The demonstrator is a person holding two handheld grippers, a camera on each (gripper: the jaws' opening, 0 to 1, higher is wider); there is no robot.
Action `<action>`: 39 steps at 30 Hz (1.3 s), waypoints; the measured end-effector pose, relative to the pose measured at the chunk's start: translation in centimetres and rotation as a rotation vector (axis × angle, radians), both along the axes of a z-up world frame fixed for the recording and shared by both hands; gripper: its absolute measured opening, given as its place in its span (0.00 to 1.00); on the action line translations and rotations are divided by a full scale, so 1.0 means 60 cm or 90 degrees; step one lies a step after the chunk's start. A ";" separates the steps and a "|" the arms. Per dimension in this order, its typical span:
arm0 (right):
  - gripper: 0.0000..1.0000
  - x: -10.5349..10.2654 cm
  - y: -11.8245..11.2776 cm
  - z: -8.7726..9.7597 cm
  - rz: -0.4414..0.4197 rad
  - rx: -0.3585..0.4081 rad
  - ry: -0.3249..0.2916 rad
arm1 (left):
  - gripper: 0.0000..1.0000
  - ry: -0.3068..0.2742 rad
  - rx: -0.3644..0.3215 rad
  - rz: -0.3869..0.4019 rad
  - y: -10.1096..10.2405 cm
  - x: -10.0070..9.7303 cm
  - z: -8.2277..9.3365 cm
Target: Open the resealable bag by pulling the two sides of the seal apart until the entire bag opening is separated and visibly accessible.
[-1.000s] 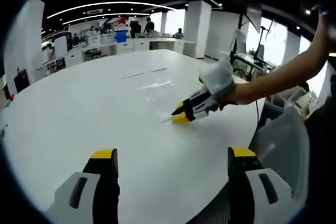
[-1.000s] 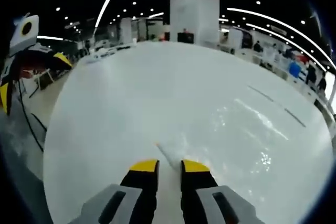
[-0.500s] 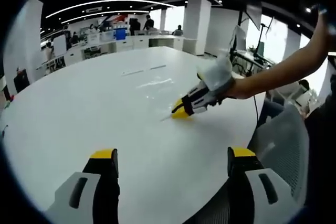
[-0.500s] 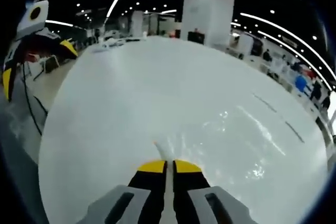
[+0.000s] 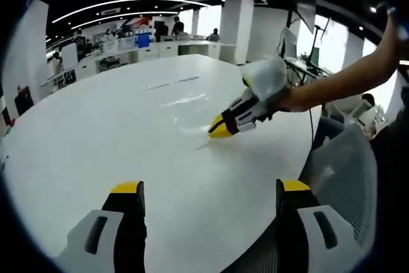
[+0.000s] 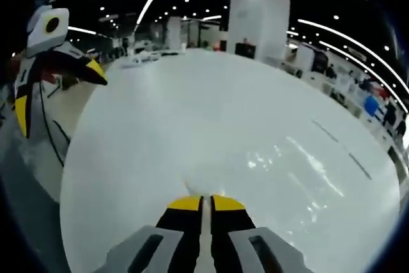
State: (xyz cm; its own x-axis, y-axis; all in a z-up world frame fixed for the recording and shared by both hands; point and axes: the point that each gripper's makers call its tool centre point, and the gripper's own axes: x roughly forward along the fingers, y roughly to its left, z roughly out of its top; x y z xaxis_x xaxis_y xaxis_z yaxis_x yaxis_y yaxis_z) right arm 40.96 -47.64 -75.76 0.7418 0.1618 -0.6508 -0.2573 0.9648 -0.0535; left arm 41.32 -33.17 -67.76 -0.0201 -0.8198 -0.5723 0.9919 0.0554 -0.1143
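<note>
Although the white desk (image 5: 96, 139) takes up most of both views, the thing that matters on it is a clear resealable bag (image 5: 185, 110), lying flat out toward the middle and nearly invisible but for its glare. It reads as thin, soft film: very light, floppy, slick, likely to slide or lift whole off the desk when tugged instead of parting at the seal. A hold probably wants to be on one lip just above the seal, with the second hold on the opposite lip, so the pull runs across the closure. I cannot tell whether anything is inside; it looks flat, and nothing shows through the film.

Seen from the left gripper view, the right gripper (image 5: 219, 131) sits at the bag's near edge, angled down at the desk; its fingers (image 6: 186, 204) are pressed together, with a pale tab of film (image 6: 192, 187) jutting just past their tips, so they seem clamped on that edge. The left gripper (image 5: 208, 191) hangs well short of the bag, fingers (image 5: 126, 189) wide apart and holding nothing.
</note>
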 end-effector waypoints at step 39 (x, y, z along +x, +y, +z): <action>0.00 -0.093 0.119 0.026 0.018 0.077 -0.002 | 0.62 -0.051 0.001 -0.103 -0.046 -0.050 -0.020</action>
State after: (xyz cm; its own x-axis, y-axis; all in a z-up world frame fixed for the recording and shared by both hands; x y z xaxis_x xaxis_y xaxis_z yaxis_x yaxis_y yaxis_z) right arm 35.39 -40.50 -74.20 0.7380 0.2600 -0.6227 -0.2847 0.9566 0.0620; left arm 38.29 -35.95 -68.99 -0.1065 -0.8087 -0.5785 0.9938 -0.1057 -0.0352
